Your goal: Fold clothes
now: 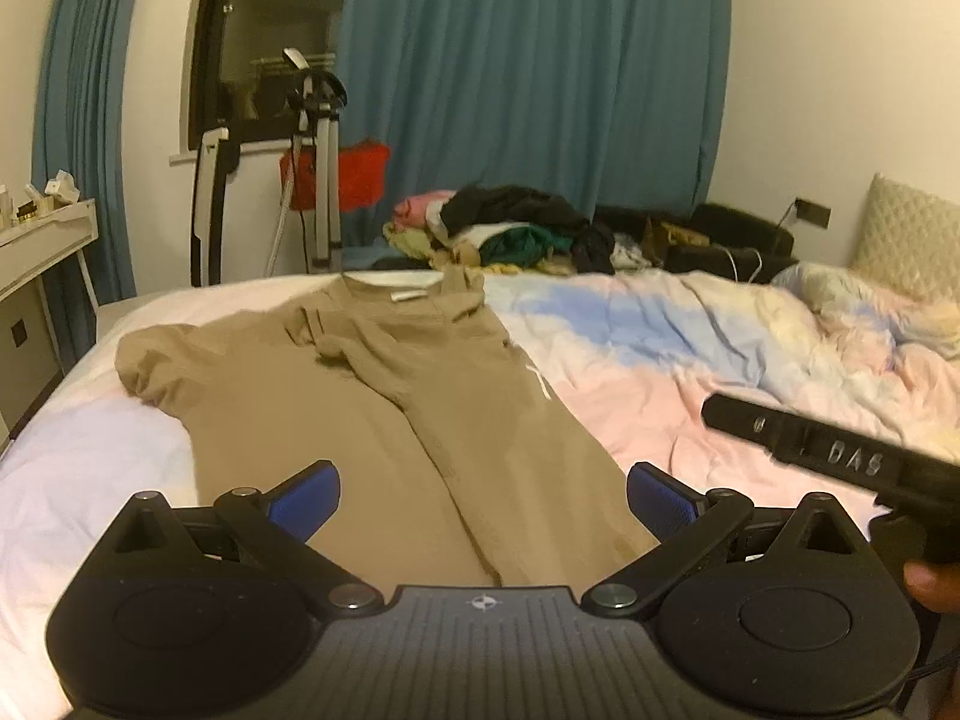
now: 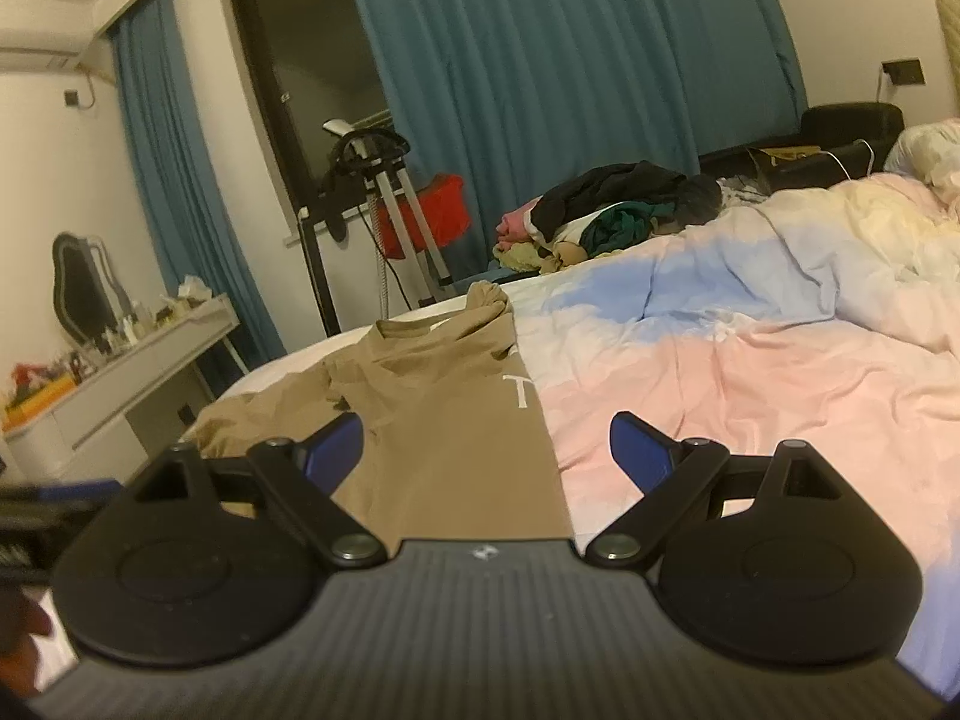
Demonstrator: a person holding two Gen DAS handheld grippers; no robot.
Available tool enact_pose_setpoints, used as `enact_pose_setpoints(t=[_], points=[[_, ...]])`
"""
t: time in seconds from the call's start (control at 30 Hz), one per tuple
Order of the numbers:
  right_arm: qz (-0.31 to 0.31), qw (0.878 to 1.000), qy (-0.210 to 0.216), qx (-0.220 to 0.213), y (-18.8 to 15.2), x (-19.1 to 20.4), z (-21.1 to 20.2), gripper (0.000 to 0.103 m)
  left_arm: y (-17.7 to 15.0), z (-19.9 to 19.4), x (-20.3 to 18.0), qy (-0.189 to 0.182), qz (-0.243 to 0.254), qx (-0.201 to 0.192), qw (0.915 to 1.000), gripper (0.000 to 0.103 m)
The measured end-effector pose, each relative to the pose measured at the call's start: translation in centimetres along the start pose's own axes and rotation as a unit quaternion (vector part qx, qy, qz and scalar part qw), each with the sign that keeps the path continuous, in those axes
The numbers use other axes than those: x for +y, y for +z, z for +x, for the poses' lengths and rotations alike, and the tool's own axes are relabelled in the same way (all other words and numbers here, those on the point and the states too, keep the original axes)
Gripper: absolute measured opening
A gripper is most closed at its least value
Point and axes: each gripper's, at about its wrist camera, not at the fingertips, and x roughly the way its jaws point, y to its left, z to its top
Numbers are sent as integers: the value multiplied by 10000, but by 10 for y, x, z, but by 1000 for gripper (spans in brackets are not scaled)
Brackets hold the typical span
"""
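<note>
A tan T-shirt (image 1: 384,408) lies on the bed, its right side folded inward along a lengthwise crease, one sleeve spread to the left. A white letter mark shows near its right edge (image 2: 517,391). My left gripper (image 1: 483,489) hovers open above the shirt's lower hem, nothing between its blue pads. My right gripper (image 2: 486,450) is also open, held over the shirt's (image 2: 444,420) right edge where it meets the quilt. The right gripper's black body (image 1: 840,456) shows at the right of the left wrist view, with part of a hand below it.
A pastel pink, blue and yellow quilt (image 1: 690,354) covers the bed. A heap of mixed clothes (image 1: 510,228) lies at the far edge. Beyond stand a tripod (image 1: 321,180), a red bag (image 1: 354,174), teal curtains and a white desk (image 2: 138,360) with clutter at left.
</note>
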Motion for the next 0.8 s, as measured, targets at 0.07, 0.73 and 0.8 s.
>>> enact_pose_setpoints(t=[0.07,0.73,0.8], points=[[-89,9999,-16,64,-1,6,6,90,1,-6,8,56,-3,-70,10000,103],[-1691,9746,1010,1066,16,127,159,90,-7,-11,97,232,-1269,57,9916,103],[-1826,9689,1208,1153,11,154,187,91,-9,-7,107,165,-1522,103,9882,103]])
